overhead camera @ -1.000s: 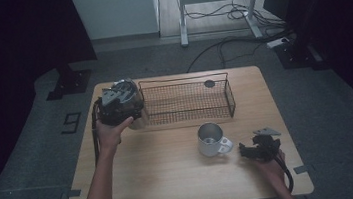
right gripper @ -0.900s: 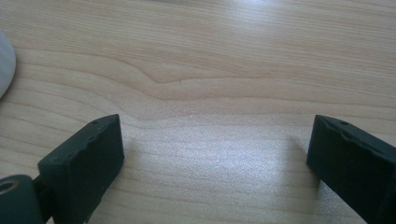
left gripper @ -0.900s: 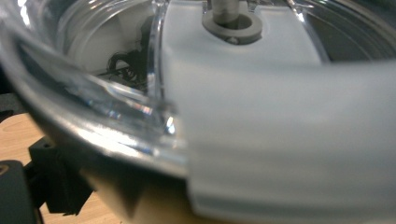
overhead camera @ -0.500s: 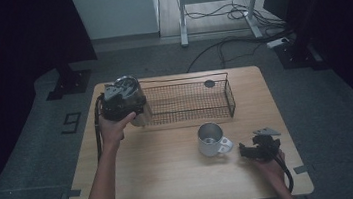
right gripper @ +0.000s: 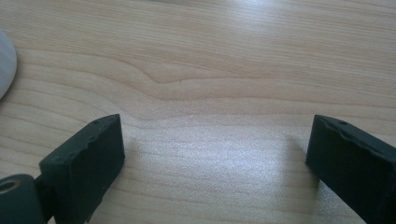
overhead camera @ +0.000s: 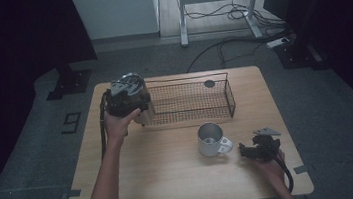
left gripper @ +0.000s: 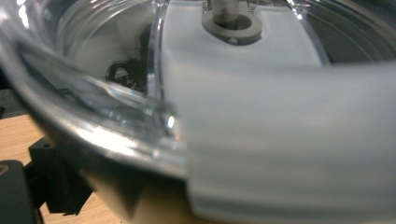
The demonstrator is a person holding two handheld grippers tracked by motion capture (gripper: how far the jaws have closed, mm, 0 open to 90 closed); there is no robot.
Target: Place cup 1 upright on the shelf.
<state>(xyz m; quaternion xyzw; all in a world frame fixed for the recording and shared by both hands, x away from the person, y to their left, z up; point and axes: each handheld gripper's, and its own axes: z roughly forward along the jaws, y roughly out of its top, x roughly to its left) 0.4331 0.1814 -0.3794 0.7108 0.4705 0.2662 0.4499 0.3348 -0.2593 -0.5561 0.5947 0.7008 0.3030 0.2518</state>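
A clear glass jar (overhead camera: 141, 111) with a white band, seen close up in the left gripper view (left gripper: 280, 140), is sitting in the grasp of the left gripper (overhead camera: 126, 99), whose jaws are standing wide around it. The jar is hanging at the left end of a wire basket (overhead camera: 225, 99), at about 10 o'clock on the wooden table (overhead camera: 173, 180). The person's left hand (overhead camera: 117, 126) is holding that gripper from below, the forearm coming in from 6 o'clock.

The basket is lying across the far middle of the table, toward 12 o'clock, with a small dark round thing (overhead camera: 209, 83) at its far right. A metal mug (overhead camera: 212, 139) is standing just in front of the basket, toward 4 o'clock, its handle pointing right. Near the mug, at about 4 o'clock, the right gripper (overhead camera: 253, 151) is resting low over the wood in the person's right hand (overhead camera: 272, 166); its black jaws are standing released, with bare tabletop between them (right gripper: 215, 154).
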